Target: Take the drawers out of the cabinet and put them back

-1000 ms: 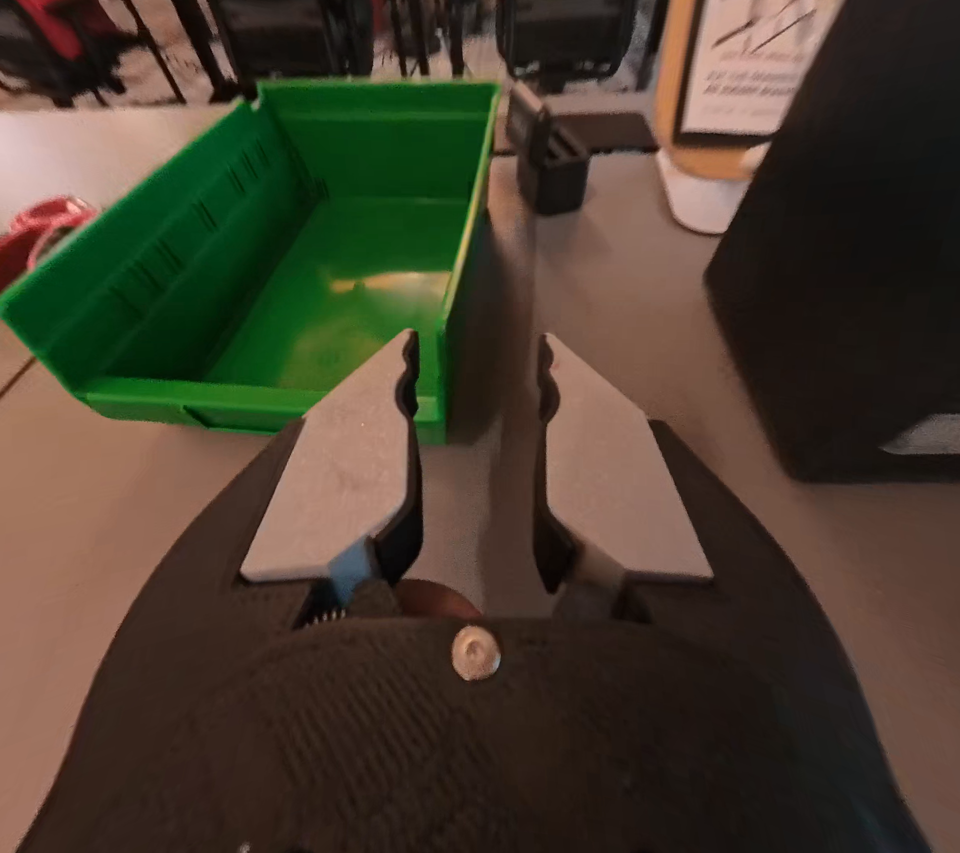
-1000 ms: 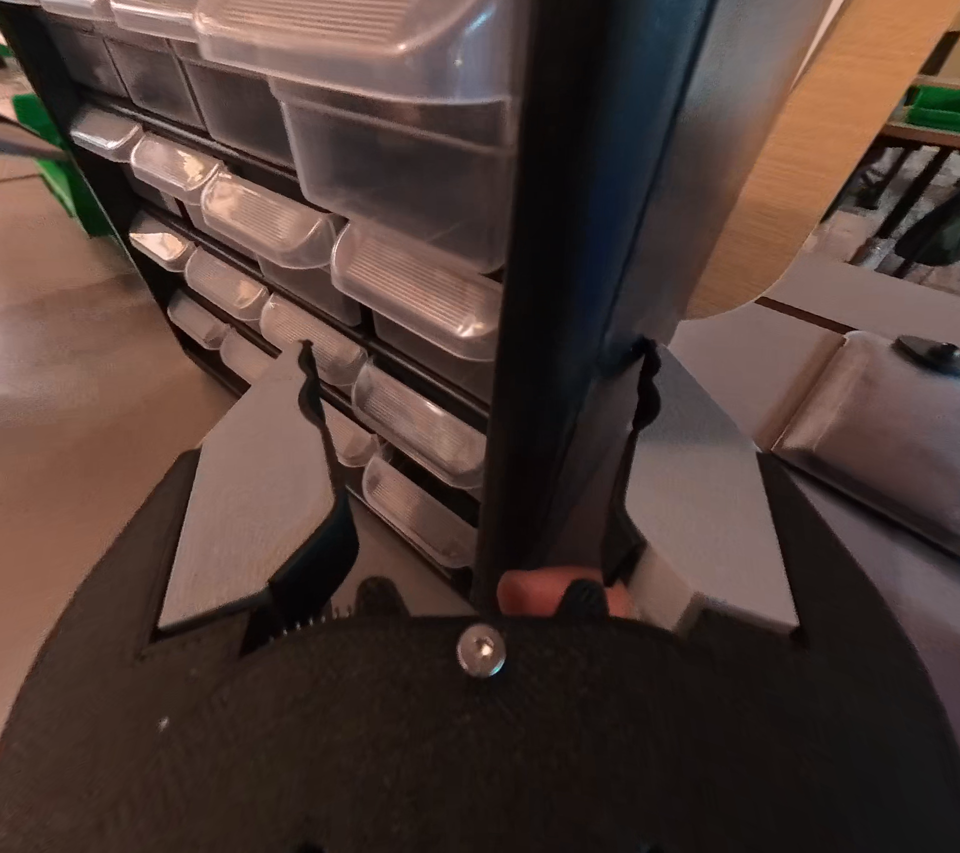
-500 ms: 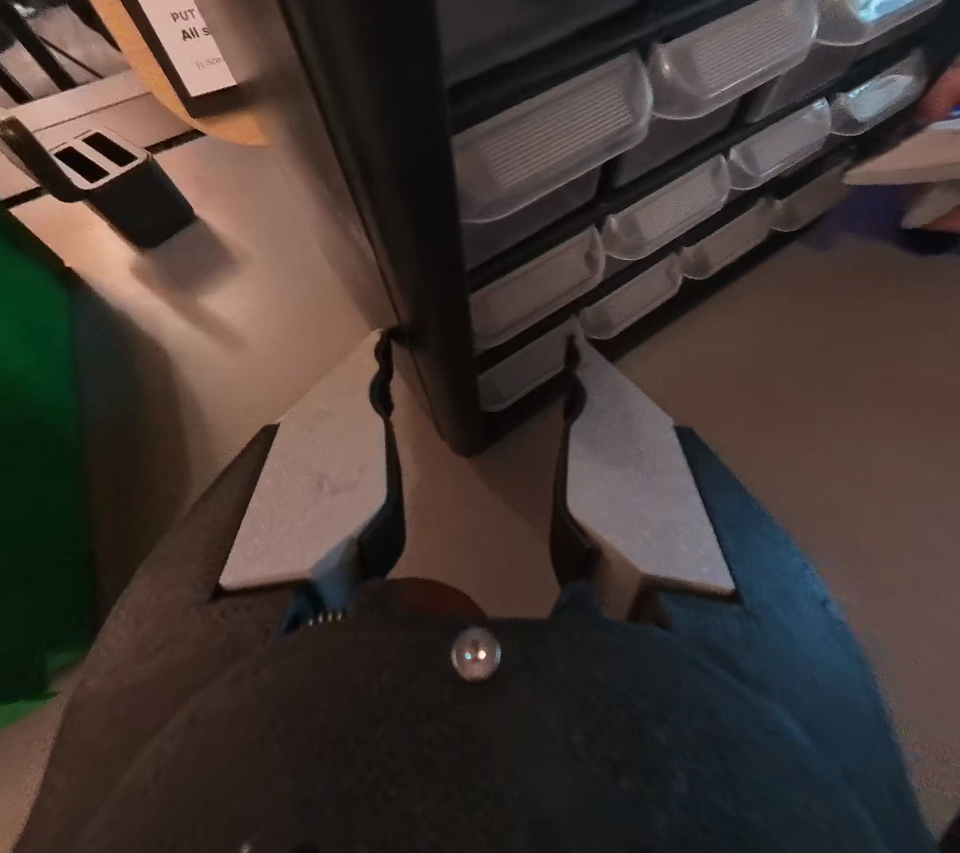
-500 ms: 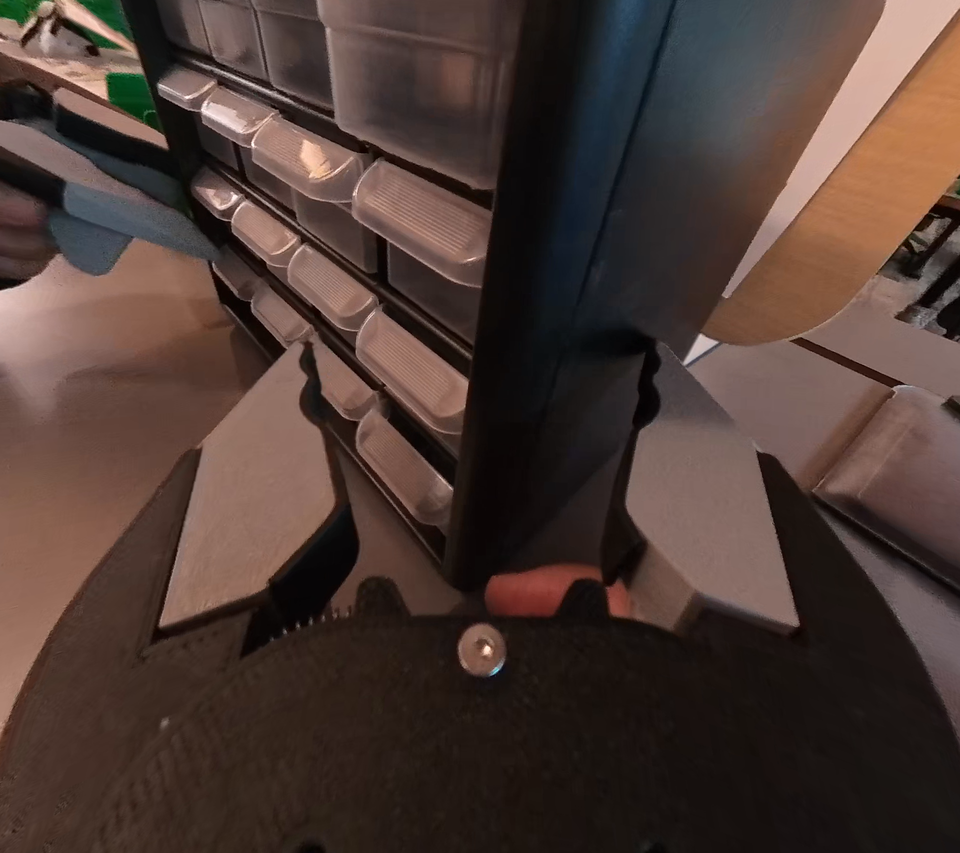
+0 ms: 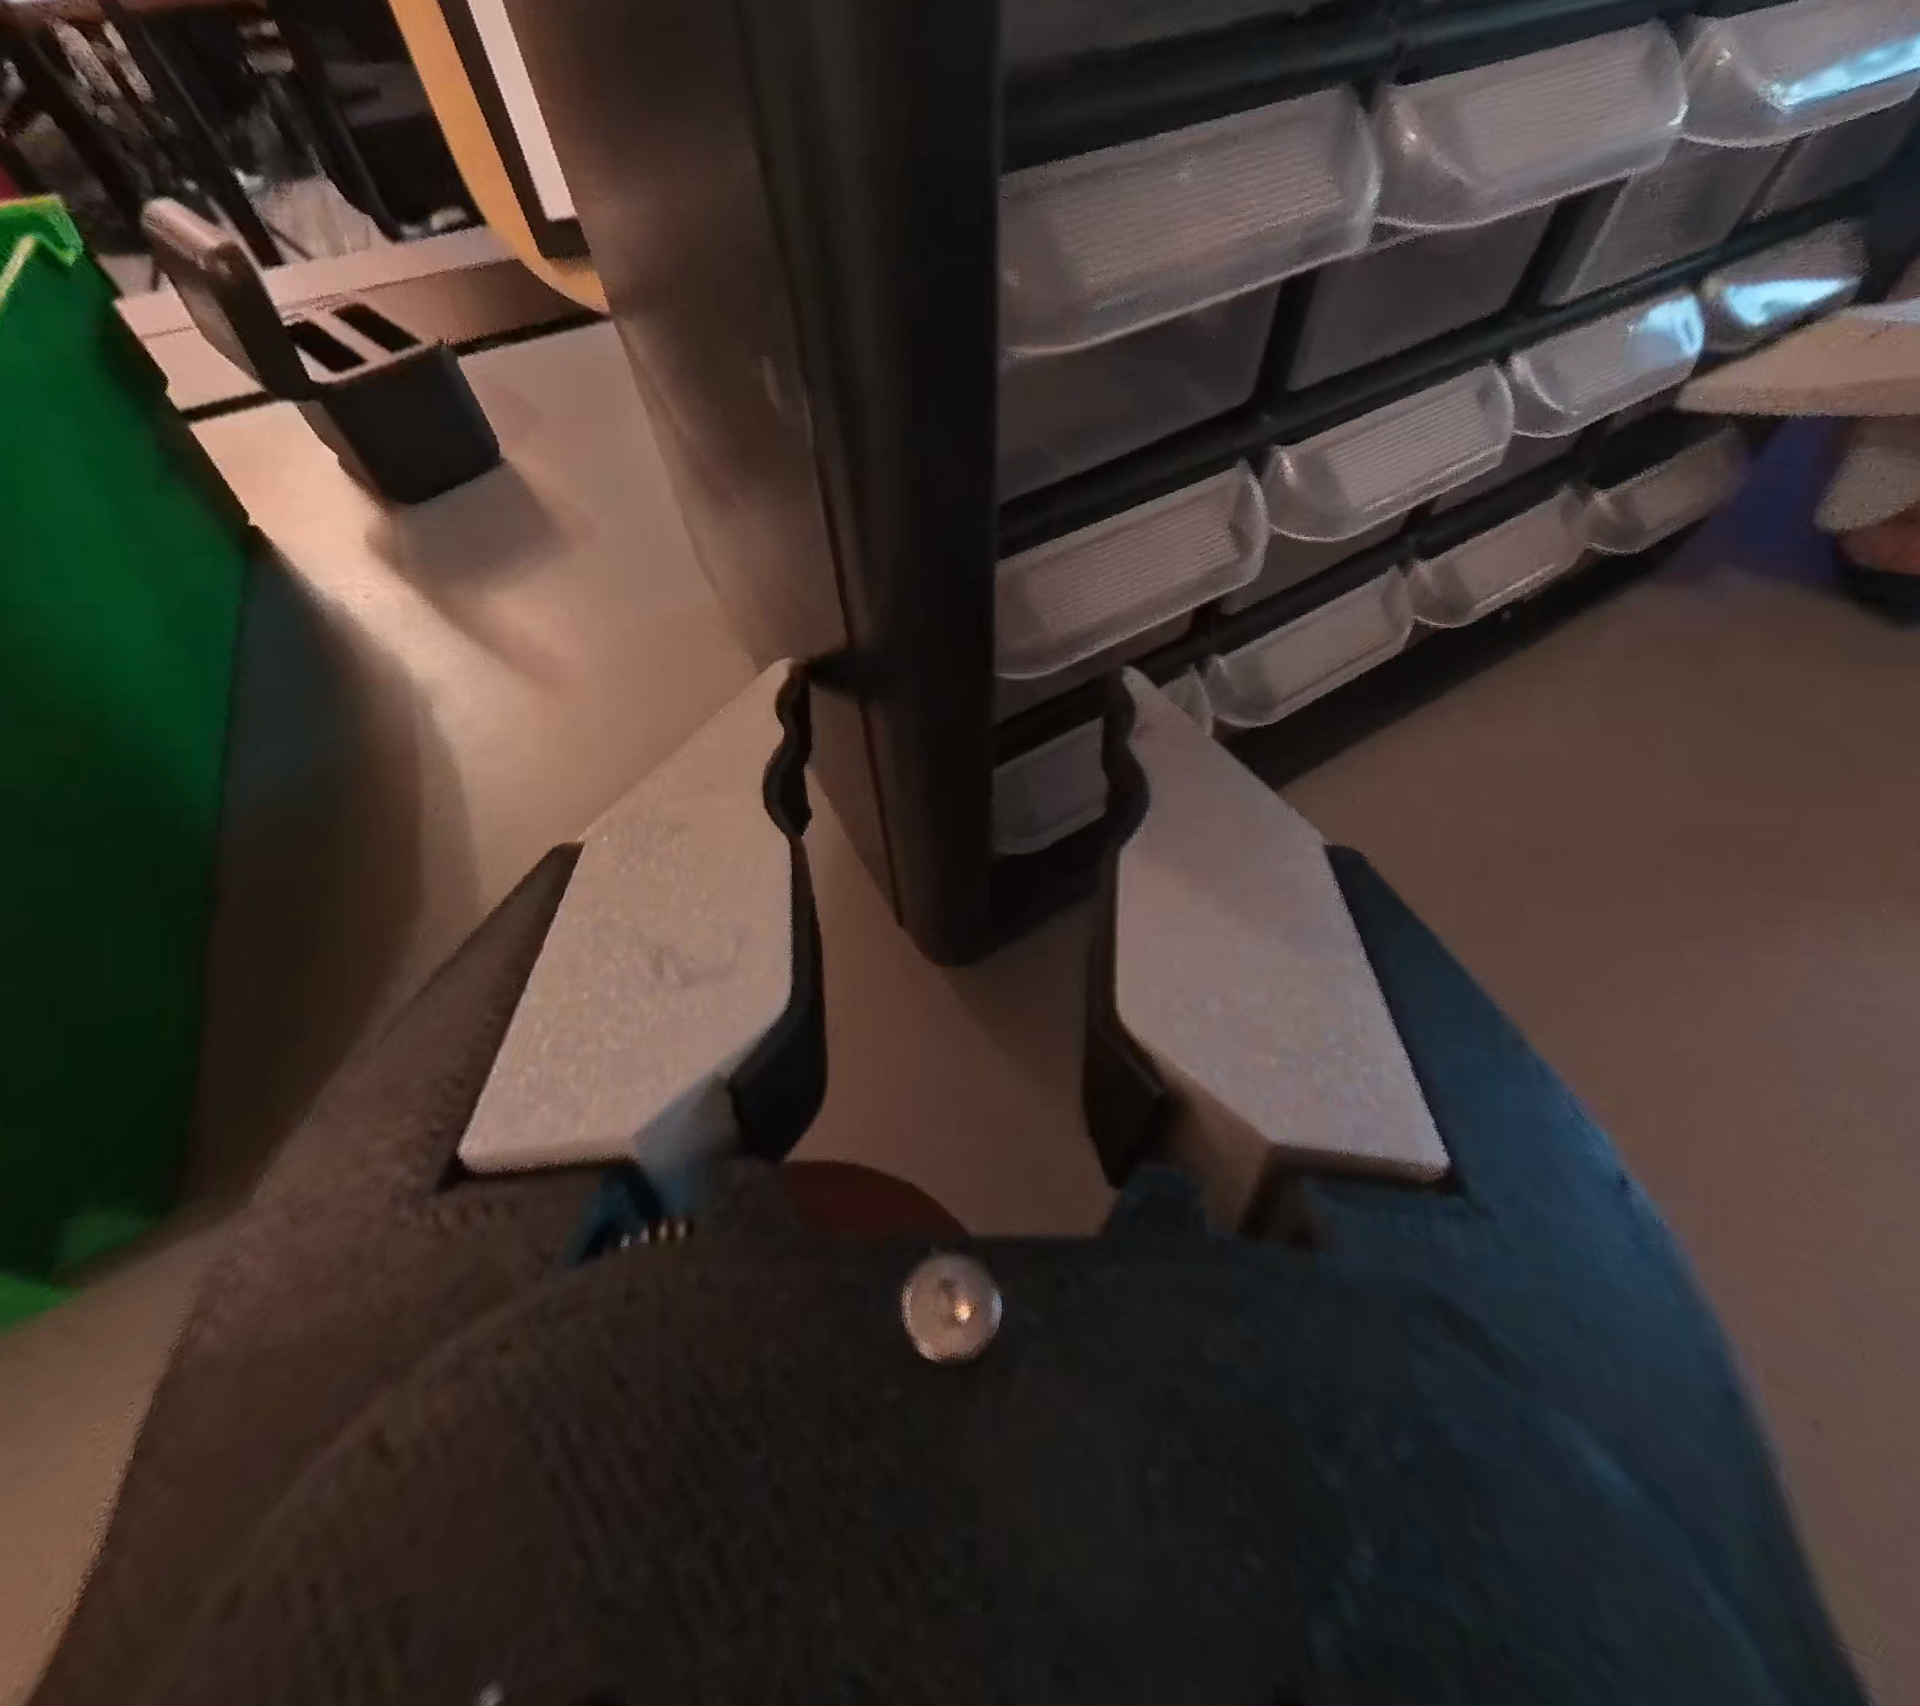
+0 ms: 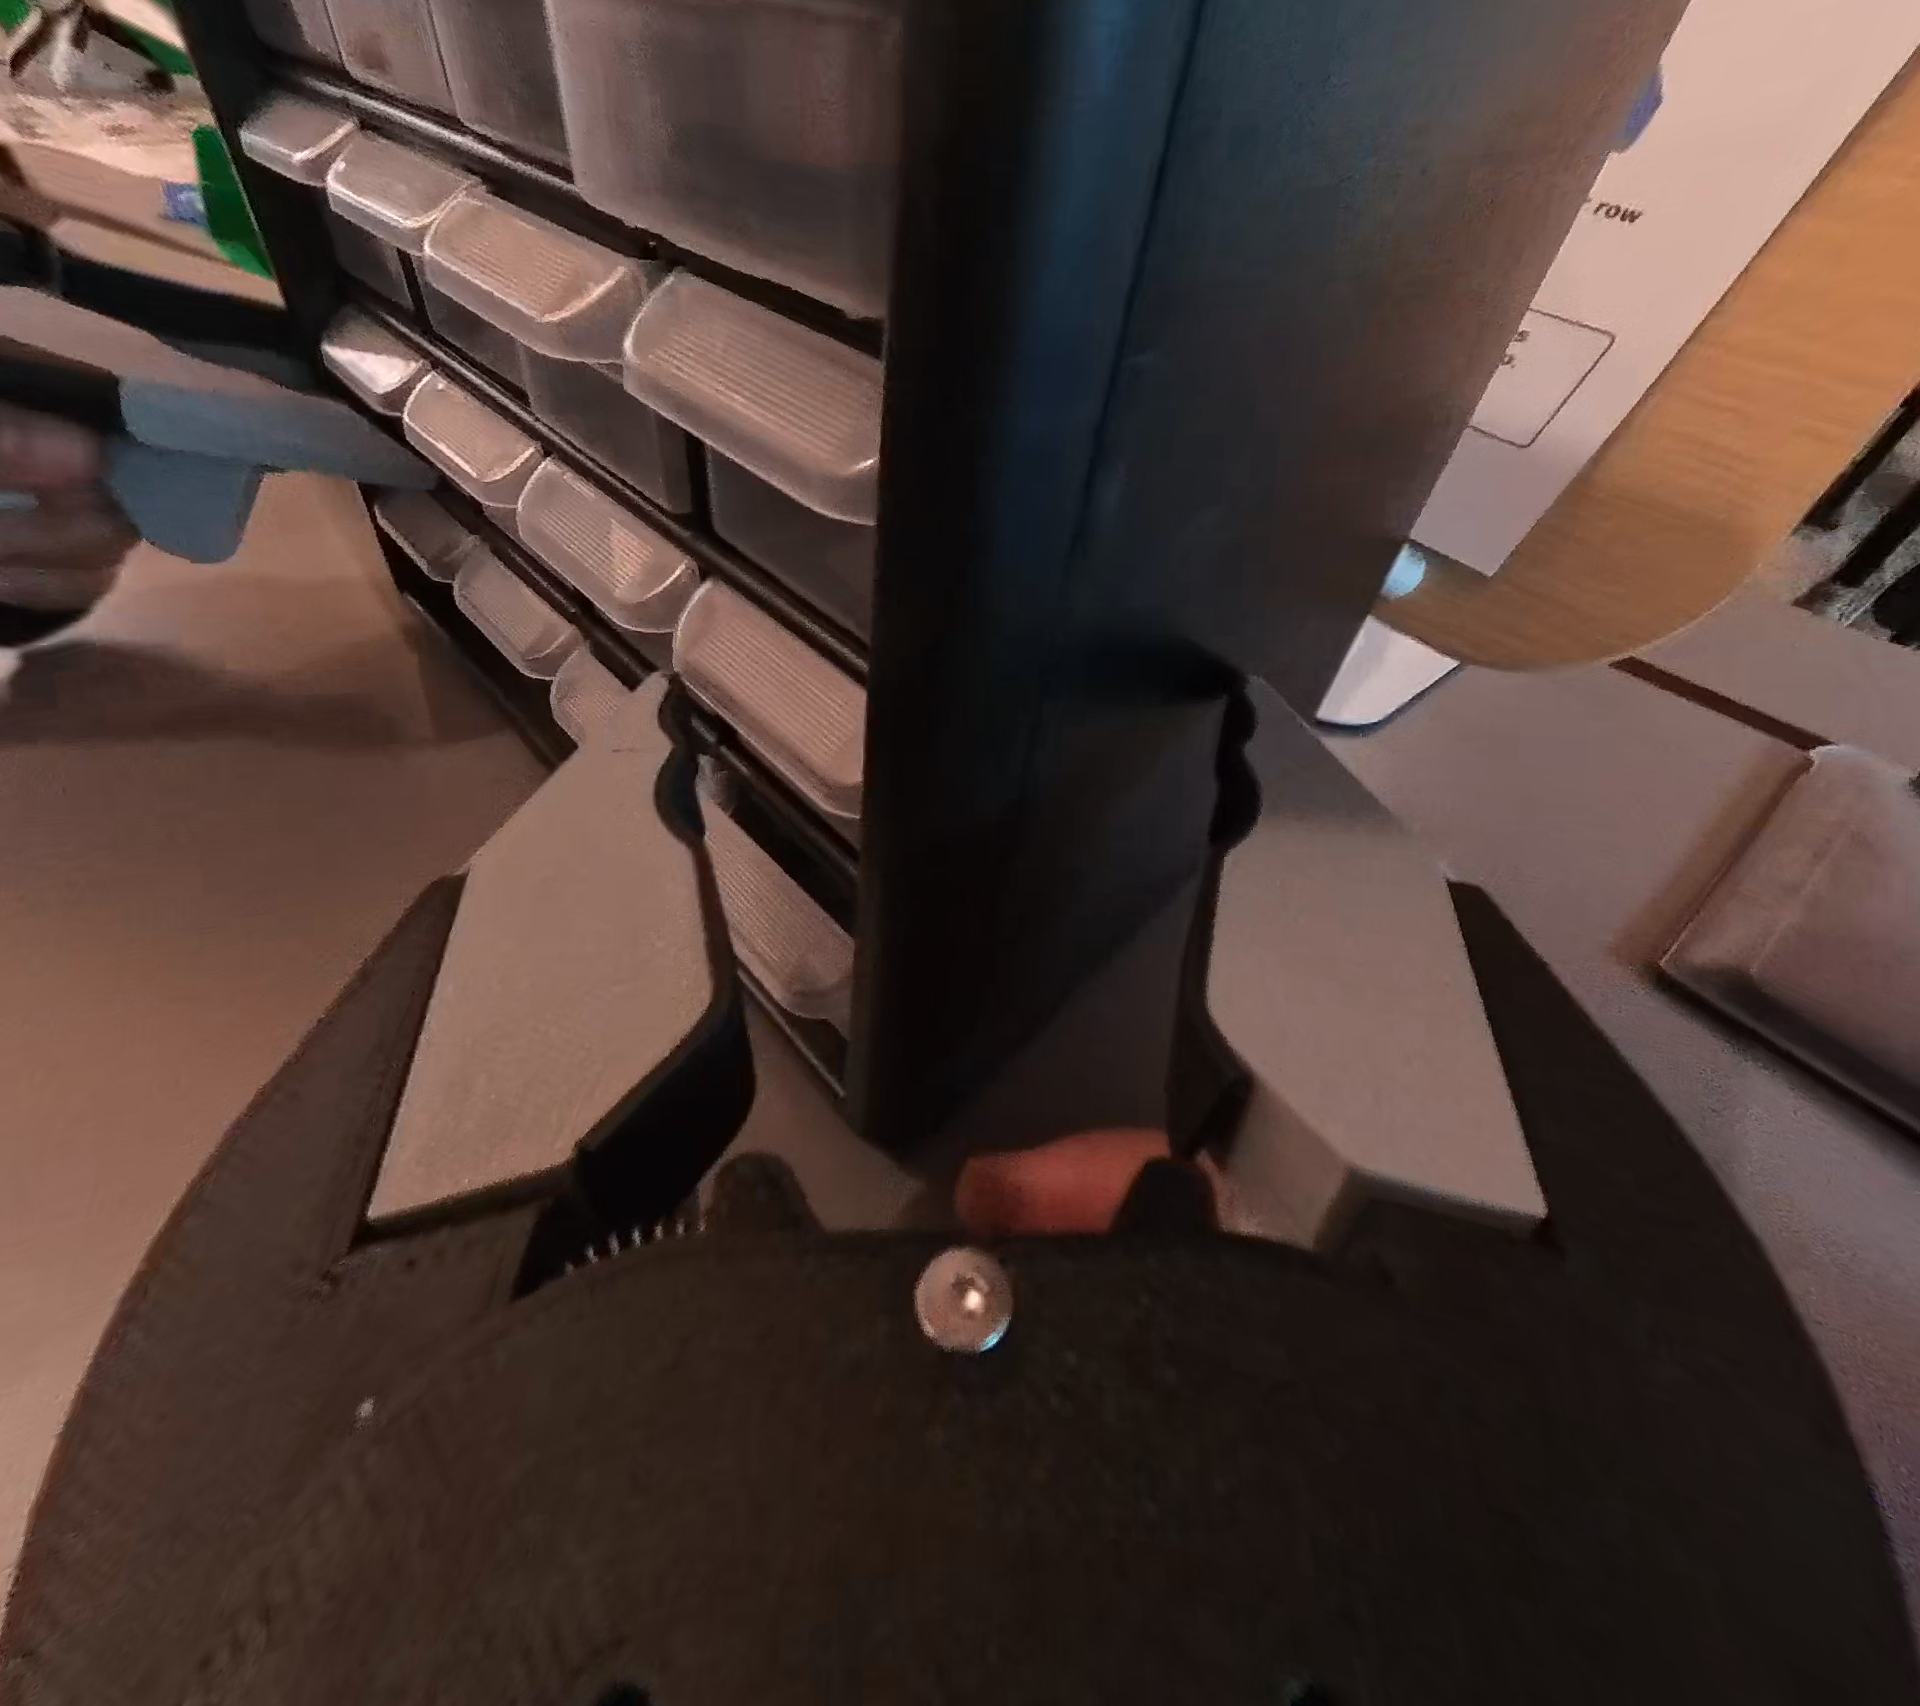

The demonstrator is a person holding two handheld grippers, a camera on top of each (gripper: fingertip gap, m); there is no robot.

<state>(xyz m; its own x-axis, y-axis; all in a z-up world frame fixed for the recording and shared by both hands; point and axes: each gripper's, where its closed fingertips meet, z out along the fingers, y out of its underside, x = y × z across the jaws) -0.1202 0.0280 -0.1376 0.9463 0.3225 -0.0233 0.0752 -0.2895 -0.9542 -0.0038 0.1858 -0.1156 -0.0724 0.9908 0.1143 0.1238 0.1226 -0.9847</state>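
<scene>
On my left feed I see a green bin at the left edge and a small black slotted holder on the beige table; on my right feed, a metal tray lies right, below a wood-edged board

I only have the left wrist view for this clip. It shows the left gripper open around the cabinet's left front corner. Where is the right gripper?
Observer: The right gripper is open and straddles the cabinet's right front corner, low down near the table.
Operator: Is it gripping a drawer?
Observer: No. Its outer finger lies along the side panel, and the inner one sits in front of the lower drawers.
Operator: Anything on the table on that side?
Observer: A flat grey metal piece lies to the right of the cabinet, apart from it.
</scene>
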